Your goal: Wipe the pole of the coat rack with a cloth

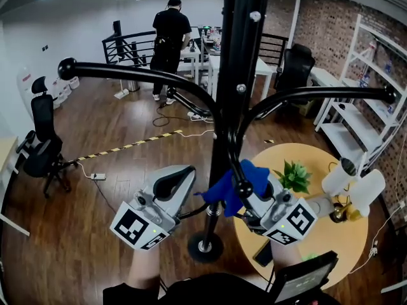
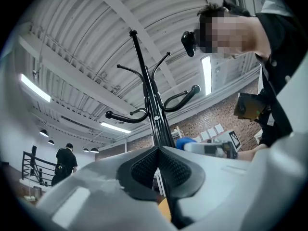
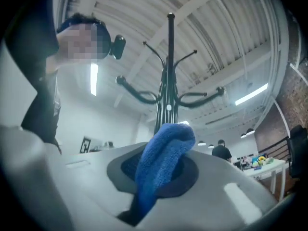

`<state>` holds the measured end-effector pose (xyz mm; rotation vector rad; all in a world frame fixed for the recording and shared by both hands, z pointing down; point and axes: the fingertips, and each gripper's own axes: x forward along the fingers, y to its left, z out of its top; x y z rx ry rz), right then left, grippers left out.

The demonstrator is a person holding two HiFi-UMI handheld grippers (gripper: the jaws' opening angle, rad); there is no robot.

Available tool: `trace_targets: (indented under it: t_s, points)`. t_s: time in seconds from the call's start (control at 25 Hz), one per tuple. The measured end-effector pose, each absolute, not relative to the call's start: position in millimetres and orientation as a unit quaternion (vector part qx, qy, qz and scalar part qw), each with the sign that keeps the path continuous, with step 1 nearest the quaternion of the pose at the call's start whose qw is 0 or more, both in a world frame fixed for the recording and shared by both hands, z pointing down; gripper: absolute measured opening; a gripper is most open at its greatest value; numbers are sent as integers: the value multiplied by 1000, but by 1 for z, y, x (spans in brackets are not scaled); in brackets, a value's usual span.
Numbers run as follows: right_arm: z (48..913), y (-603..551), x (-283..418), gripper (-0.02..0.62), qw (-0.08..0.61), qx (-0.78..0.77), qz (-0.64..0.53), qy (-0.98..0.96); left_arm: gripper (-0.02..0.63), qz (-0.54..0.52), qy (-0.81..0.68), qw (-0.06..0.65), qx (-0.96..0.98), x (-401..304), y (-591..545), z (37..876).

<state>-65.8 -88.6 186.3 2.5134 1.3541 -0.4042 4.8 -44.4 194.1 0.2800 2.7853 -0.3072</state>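
Observation:
The black coat rack pole [image 1: 238,88] rises through the middle of the head view, with curved hook arms spreading left and right. My right gripper [image 1: 251,194] is shut on a blue cloth [image 1: 226,189], which is pressed against the lower pole just right of it. The right gripper view shows the cloth [image 3: 166,153] bulging out between the jaws of my right gripper [image 3: 163,165], with the pole [image 3: 169,57] straight ahead. My left gripper [image 1: 184,173] hangs just left of the pole, shut and empty. In the left gripper view its pads meet at the tip of the gripper [image 2: 158,150], below the pole [image 2: 153,105].
The rack's round base [image 1: 203,246] stands on the wooden floor. A round wooden table [image 1: 318,161] with a small plant [image 1: 294,175] and white objects [image 1: 353,184] is close on the right. White shelving [image 1: 369,88], an office chair [image 1: 41,145], floor cables and a person [image 1: 168,40] lie farther off.

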Motion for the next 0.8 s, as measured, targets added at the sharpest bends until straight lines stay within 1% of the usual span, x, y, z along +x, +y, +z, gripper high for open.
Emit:
trace_targets:
  t_s: [0.16,0.32,0.48,0.64,0.8]
  points:
    - [97,-91,-73,21,206,837,-206,463,-6,-123,972,168,106,14,-45,184]
    - [30,-113,-85,21,281,808,-227,465,-6,-134,969,175,112,24,-46,176]
    - [-1,-148,-94,21,339,779,-226,476,-6,-140,968,179,108,24,-46,171]
    - [-31,-194,-122,21,384,730,-259,503,-6,-144,968,185,94,15,-48,167]
    - [-43,-214,-135,21,400,712,-263,514,-6,-140,969,189,82,8,-51,169]
